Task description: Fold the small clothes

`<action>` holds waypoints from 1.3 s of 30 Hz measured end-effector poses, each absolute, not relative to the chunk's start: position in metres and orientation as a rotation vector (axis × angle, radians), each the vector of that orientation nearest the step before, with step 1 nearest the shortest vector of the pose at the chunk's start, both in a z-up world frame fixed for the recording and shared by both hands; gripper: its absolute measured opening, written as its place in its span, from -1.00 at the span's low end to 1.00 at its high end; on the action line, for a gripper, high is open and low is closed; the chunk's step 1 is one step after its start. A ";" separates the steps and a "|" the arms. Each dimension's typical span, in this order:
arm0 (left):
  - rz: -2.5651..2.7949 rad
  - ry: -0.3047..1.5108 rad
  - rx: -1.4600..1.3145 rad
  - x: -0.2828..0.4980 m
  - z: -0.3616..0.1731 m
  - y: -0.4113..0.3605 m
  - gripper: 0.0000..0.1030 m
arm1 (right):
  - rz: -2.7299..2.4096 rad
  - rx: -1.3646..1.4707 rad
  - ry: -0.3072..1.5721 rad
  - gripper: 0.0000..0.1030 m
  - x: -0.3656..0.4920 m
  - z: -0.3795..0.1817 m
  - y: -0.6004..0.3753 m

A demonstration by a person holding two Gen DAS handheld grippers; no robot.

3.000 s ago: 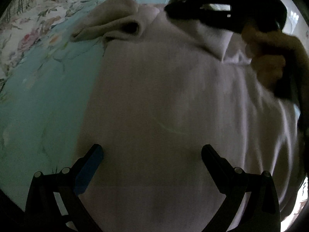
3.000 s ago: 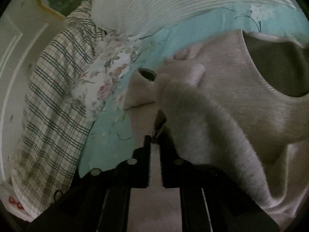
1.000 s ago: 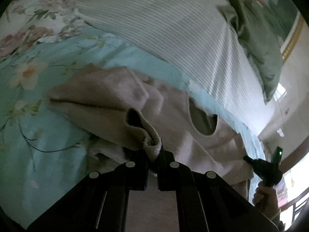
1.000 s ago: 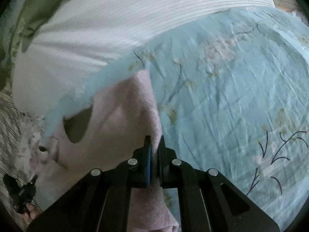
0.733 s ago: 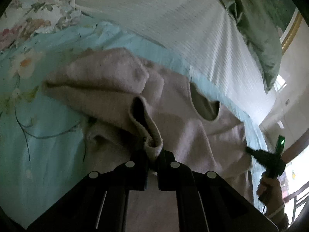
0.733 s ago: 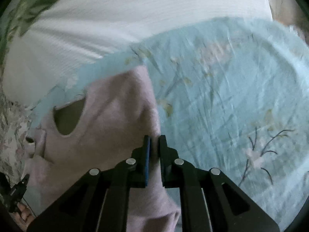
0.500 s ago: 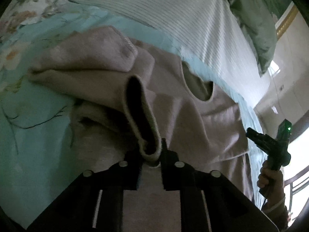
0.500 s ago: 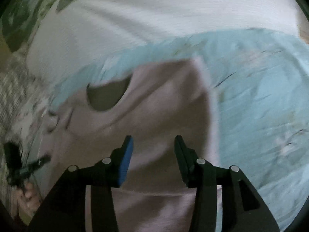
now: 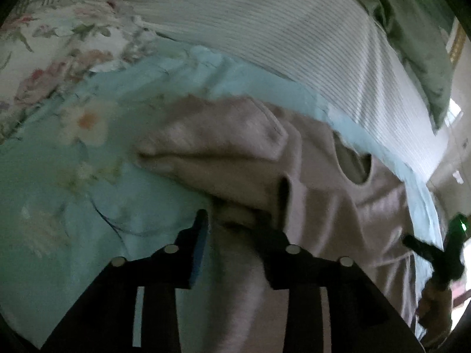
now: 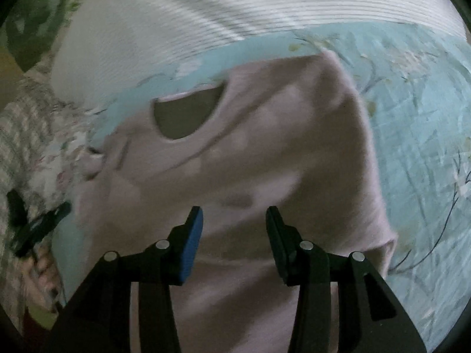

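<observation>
**Both grippers open above the sweater on the bed**

Surroundings: A light blue floral bedsheet point(image 10: 418, 111) covers the right half of the right wrist view and the left half of the left wrist view. A white ribbed blanket point(image 10: 206, 20) runs across the top of both views. A green pillow point(image 9: 418, 29) occupies the upper right of the left wrist view. A white floral cloth point(image 9: 59, 44) lies at that view's upper left, and a checked fabric point(image 10: 20, 135) sits at the left edge of the right wrist view. Nothing stands between either gripper and the garment.

Task item: The pale pink sweater point(image 10: 265, 153) lies on the sheet, centre frame, neckline opening at upper left of centre. One side is folded inward, giving a straight right edge. In the left wrist view a sleeve point(image 9: 212, 147) lies folded across the body at centre.

Grippers: The right gripper point(image 10: 234, 220) has jaws spread apart, holding nothing, over the sweater's lower body. The left gripper point(image 9: 235, 220) also stands open and empty, with bunched sleeve fabric lying between its jaws.
</observation>
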State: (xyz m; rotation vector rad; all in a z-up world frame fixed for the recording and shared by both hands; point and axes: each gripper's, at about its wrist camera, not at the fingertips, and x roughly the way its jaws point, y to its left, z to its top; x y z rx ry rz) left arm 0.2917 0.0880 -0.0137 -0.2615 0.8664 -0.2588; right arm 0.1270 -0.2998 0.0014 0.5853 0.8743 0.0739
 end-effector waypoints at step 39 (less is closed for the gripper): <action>-0.161 0.574 -0.090 0.324 0.117 0.110 -0.87 | 0.310 0.724 0.844 0.08 0.103 0.020 -0.204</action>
